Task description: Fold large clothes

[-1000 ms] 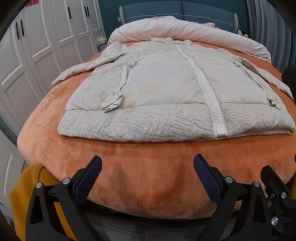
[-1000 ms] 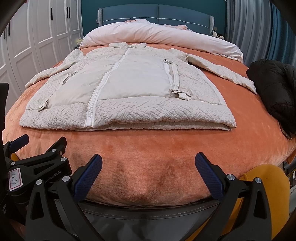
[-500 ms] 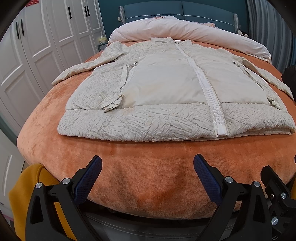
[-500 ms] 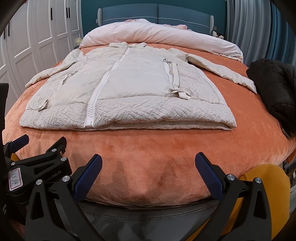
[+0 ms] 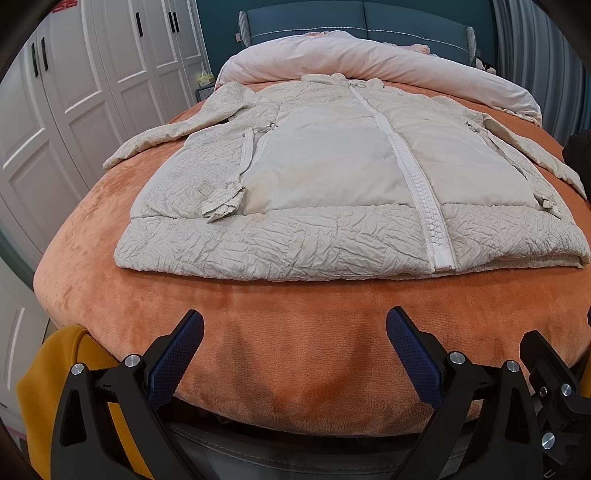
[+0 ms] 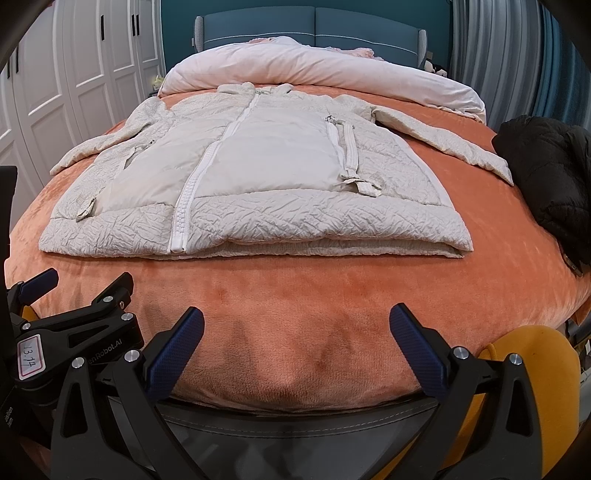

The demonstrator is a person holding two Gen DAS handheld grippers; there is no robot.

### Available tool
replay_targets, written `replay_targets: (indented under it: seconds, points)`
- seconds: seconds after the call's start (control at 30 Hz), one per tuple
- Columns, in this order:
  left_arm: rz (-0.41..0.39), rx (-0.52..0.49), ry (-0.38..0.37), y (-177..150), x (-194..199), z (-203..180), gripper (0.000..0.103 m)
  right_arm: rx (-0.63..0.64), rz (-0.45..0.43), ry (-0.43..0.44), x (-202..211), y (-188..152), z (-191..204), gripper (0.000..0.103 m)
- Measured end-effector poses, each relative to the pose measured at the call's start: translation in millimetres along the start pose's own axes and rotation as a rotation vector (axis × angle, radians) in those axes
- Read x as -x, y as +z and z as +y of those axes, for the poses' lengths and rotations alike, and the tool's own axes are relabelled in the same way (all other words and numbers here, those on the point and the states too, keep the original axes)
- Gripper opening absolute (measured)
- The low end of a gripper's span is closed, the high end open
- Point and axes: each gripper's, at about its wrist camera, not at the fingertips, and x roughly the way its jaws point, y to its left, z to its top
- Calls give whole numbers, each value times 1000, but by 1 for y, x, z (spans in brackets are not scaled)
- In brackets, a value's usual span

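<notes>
Cream padded coat point(image 5: 332, 177) laid flat, front up, on the orange blanket point(image 5: 295, 332) covering the bed; collar toward the headboard, hem toward the cameras. White zipper point(image 5: 417, 184) closed, running down the middle to the hem. Hem band crinkled, lower edge doubled into a thick fold. Both sleeves spread outward: one toward the white wardrobe point(image 5: 92, 92) side, the other point(image 6: 443, 136) reaching toward a black garment point(image 6: 546, 177) heaped at the bed's right edge, cuff just beside it. Pocket tabs sticking up loose on either front panel. Rolled pale pink duvet point(image 6: 314, 70) across the head of the bed, touching the collar; blue headboard point(image 6: 314, 26) behind.

Left tongs point(image 5: 294, 345) spread wide, nothing between the blue pads point(image 5: 177, 354), hovering over the foot edge of the bed, short of the hem. Right tongs point(image 6: 296, 341) likewise spread wide and empty, same height, also short of the hem. Left tongs visible at the lower left of the right wrist view, just beside the right pair. Yellow fabric point(image 6: 532, 354) low at the frame corners, below the bed edge.
</notes>
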Motion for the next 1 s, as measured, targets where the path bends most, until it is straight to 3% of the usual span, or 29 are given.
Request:
replay_targets:
  seconds: [0.13, 0.2, 0.33, 0.5, 0.67, 0.87, 0.93, 0.97, 1.0]
  points:
    - [-8, 52, -27, 16, 4, 19, 98, -8, -18, 34, 1, 13, -12, 98]
    - [-24, 113, -29, 33, 6, 40, 98, -47, -43, 31, -3, 33, -37, 98]
    - [-45, 208, -22, 66, 0, 76, 98, -239, -48, -19, -35, 89, -130, 98]
    - [-64, 255, 14, 102, -13, 97, 98, -528, -55, -78, -88, 146, -261, 98]
    - [-47, 282, 39, 127, -36, 100, 98, -779, -47, -98, -145, 160, -354, 98]
    - [-22, 288, 69, 145, -62, 96, 98, -1009, 12, -149, -201, 158, -413, 98]
    - [-11, 290, 75, 150, -73, 96, 97, -1054, 19, -167, -210, 158, -424, 92]
    - [-8, 290, 76, 151, -76, 96, 97, -1070, 2, -189, -211, 160, -427, 83]
    - [-4, 291, 79, 153, -80, 96, 97, -1077, -8, -198, -213, 165, -428, 67]
